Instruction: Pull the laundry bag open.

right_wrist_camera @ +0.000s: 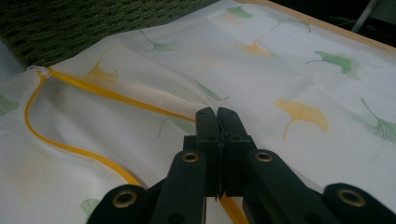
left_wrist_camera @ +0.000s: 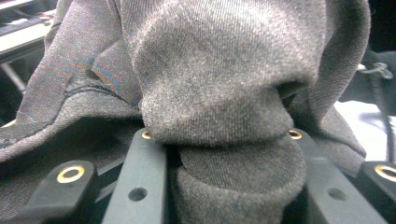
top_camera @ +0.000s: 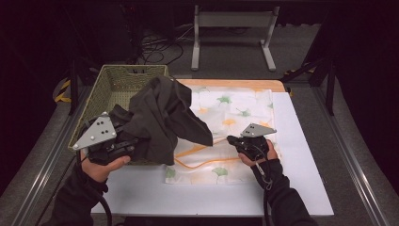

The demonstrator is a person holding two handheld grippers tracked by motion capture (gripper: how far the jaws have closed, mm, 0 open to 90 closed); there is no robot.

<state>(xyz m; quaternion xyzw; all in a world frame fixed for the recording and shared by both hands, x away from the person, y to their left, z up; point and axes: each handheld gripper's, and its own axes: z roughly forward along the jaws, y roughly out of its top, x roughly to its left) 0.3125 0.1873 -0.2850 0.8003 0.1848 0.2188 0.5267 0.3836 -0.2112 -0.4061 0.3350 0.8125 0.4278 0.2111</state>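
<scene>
Dark grey twill, the garment (top_camera: 162, 117) hangs bunched over the basket's (top_camera: 101, 94) near right corner and the leaf-print bag (top_camera: 235, 113). The left gripper (top_camera: 127, 141) clamps a thick fold of it between half-spread jaws, hand low beside the basket. The right gripper (right_wrist_camera: 217, 116), jaws pressed together, pinches the bag's edge.

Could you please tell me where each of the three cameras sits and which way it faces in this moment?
High view: above the person's side, looking forward and down on the table; both forearms, left gripper and right gripper show.
Left gripper view: rides the left gripper, facing the dark garment bunched between its black fingers.
Right gripper view: rides the right gripper, looking along closed fingers over the leaf-print bag.
Shared: the woven basket appears in the high and right gripper views.
</scene>
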